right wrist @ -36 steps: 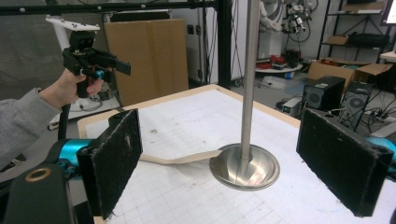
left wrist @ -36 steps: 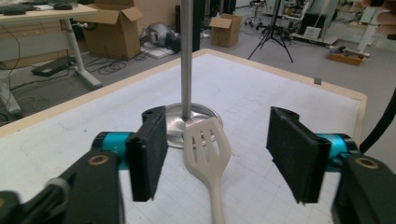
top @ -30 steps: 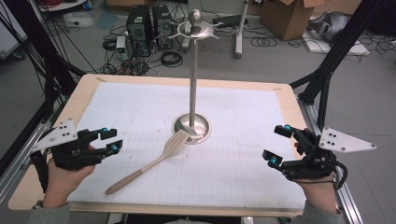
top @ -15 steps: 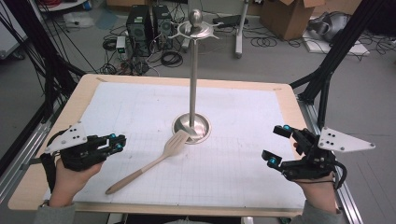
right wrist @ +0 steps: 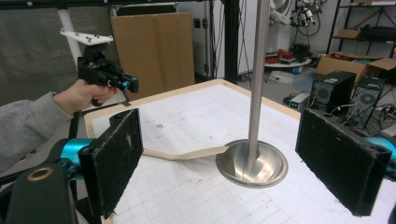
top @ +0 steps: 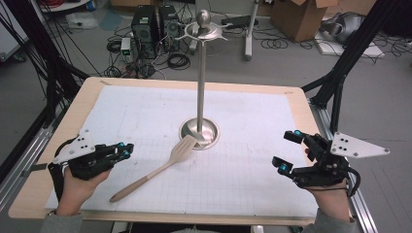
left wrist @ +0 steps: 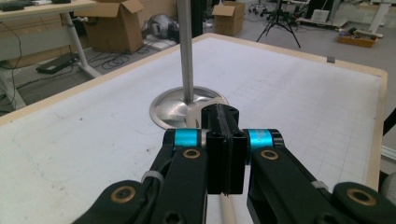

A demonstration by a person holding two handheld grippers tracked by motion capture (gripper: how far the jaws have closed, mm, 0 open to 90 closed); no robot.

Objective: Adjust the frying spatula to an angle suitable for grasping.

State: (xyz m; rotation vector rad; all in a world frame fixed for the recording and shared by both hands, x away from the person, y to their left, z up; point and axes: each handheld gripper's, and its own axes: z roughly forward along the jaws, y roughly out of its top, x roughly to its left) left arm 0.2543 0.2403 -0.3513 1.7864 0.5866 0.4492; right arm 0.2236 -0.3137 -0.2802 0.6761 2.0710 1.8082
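White grid mat (top: 252,145) holds one spatula (top: 160,167), one stand (top: 200,97); left tool (top: 124,150) just closed empty, right tool (top: 286,151) wide.

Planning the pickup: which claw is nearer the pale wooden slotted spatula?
Left. The left claw sits shut just left of the pale wooden slotted spatula; the right claw stands open, far to its right.
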